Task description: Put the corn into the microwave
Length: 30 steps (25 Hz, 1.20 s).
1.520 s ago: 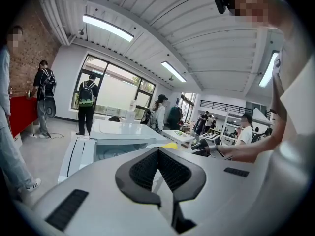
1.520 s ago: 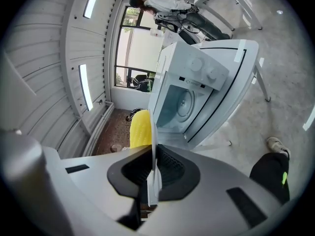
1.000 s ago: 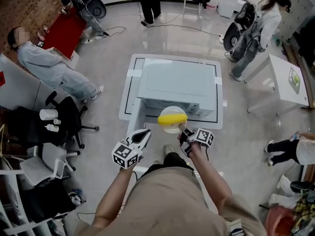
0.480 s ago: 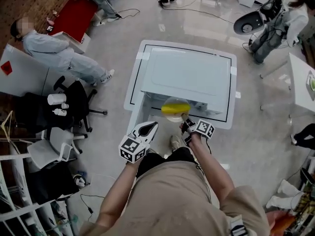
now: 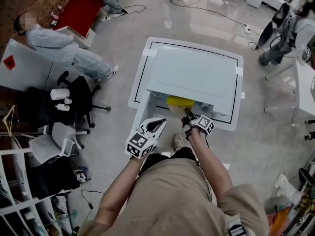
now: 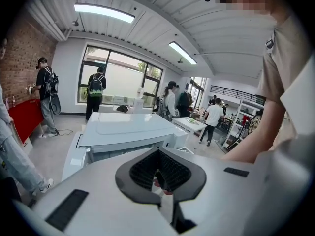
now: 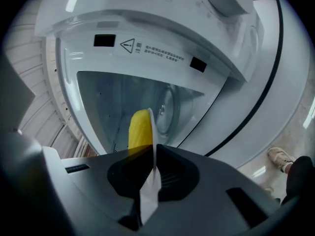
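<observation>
The right gripper sits just below the centre of the head view, its jaws clamped tight on the rim of a thin pale plate. In the right gripper view that plate shows edge-on, running straight up out of the dark pads. The corn lies on this plate, a yellow cob at the front edge of the white microwave. Seen from the right gripper, the corn stands just beyond the jaw tips in the mouth of the open cavity. The microwave fills most of that frame (a small warning triangle and a line of print run along the rim above the opening).

The left gripper is lower left of the right one, near the microwave's front and apart from it. In its own view the left gripper has its jaws drawn together with nothing gripped, and the microwave shows beyond them.

The microwave rests on a white table edged with a black line. A black office chair stands at the left of the head view, well apart from the table.
</observation>
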Motion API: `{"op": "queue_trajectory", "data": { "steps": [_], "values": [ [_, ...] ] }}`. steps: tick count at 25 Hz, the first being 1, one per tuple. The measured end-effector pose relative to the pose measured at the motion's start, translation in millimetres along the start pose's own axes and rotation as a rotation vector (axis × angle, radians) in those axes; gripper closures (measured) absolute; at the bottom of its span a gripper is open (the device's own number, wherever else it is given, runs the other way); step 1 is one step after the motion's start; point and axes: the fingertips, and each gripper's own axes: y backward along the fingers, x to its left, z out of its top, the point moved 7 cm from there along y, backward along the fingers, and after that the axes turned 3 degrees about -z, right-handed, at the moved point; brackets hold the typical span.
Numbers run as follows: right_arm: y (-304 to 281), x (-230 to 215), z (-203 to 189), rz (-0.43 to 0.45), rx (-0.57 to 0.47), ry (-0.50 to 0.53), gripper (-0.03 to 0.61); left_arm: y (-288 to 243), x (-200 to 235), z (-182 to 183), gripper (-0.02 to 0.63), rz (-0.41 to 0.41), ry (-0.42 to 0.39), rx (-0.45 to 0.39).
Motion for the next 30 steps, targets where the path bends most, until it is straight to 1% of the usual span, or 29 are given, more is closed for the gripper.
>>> {"op": "queue_trajectory", "data": {
  "steps": [3,9,20,26,30],
  "values": [
    [-12,-6,5,0.000,-0.032,-0.026,0.557,-4,2,1,0.612,-0.006,-0.003,0.006],
    [-31,-11,14,-0.013,-0.071,-0.042,0.557,-7,2,-2,0.612,-0.019,0.003,0.018],
    [-54,-24,22,-0.058,-0.102,-0.071,0.557,-5,9,-9,0.612,-0.011,0.023,0.025],
    [-57,-24,19,-0.056,-0.114,-0.083,0.558,1,13,-12,0.612,0.003,0.036,0.027],
    [-58,-20,17,-0.097,-0.130,-0.084,0.557,1,13,-16,0.611,0.003,0.042,0.029]
  ]
}}
